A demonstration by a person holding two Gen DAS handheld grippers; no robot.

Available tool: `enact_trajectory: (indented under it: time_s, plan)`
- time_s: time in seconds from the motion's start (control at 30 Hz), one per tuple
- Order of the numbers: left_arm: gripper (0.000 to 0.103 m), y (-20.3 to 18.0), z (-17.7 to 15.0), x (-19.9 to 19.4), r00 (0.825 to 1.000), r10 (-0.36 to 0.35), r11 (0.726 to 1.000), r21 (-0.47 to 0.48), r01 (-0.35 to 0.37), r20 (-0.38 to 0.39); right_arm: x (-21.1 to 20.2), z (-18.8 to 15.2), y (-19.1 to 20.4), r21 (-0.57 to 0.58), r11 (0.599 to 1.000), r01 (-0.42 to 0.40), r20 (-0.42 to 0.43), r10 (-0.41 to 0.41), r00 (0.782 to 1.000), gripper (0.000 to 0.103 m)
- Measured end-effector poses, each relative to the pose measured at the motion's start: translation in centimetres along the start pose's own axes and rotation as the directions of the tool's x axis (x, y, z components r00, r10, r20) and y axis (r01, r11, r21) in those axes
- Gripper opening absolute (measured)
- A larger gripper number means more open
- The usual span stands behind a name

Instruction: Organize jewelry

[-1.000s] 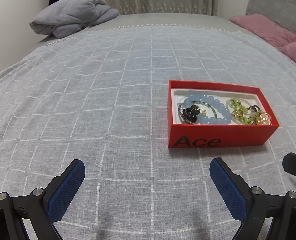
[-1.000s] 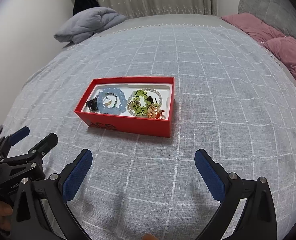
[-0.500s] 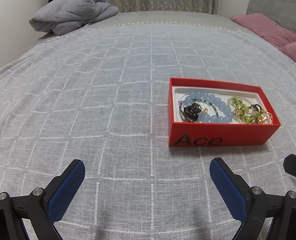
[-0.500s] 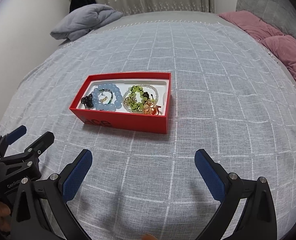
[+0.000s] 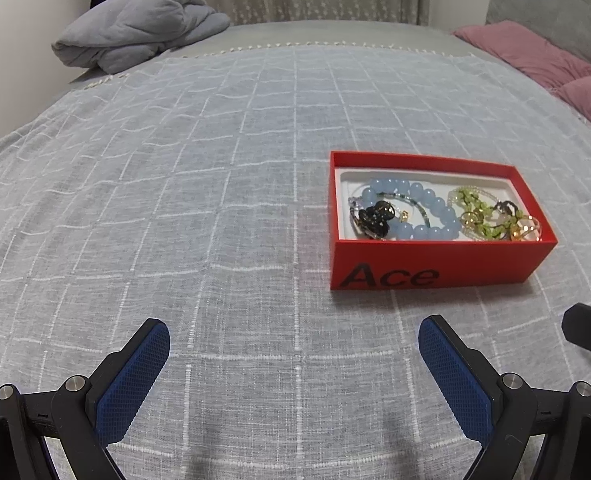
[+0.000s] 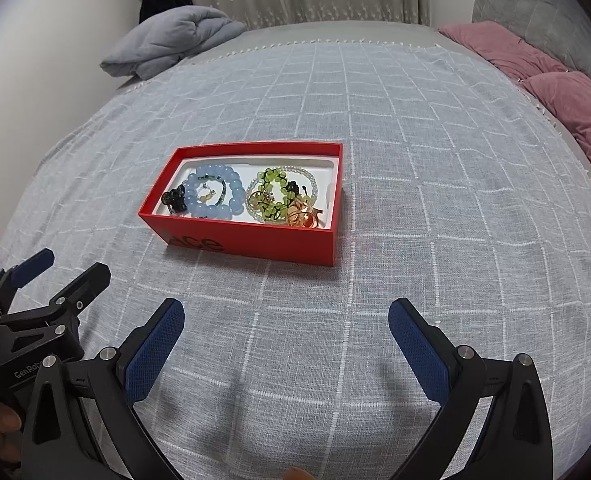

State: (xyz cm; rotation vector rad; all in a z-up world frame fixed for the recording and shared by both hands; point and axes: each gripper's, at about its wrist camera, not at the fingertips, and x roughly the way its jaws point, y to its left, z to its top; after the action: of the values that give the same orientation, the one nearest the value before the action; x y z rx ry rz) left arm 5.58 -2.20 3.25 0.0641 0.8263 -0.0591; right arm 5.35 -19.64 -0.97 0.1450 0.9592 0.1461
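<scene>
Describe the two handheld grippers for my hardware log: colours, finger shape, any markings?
Both match: the left gripper and right gripper have matte black frames with silver screw heads, and two flat, angled fingers faced with blue cross-hatched pads. In the right wrist view, white lettering starting "GenRob" marks the left unit's body. No cables or sleeves are visible.

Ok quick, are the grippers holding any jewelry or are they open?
Left gripper: open, holding nothing.
Right gripper: open, holding nothing.

Right claw point(image 6: 286, 322) is being held wide apart, empty, above the bedspread point(image 6: 415, 184); red box point(image 6: 255, 236) of bracelets point(image 6: 215, 194) is lying ahead.
</scene>
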Motion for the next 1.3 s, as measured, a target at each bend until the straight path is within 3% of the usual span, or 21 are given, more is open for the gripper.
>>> enact_trajectory:
  time_s: [1.3]
  plan:
    - [0.102, 0.03, 0.02, -0.53, 1.000, -0.018, 1.000, 0.008, 0.017, 0.022, 0.16, -0.04, -0.27, 0.008, 1.000, 0.008, -0.015, -0.008, 1.000, 0.103]
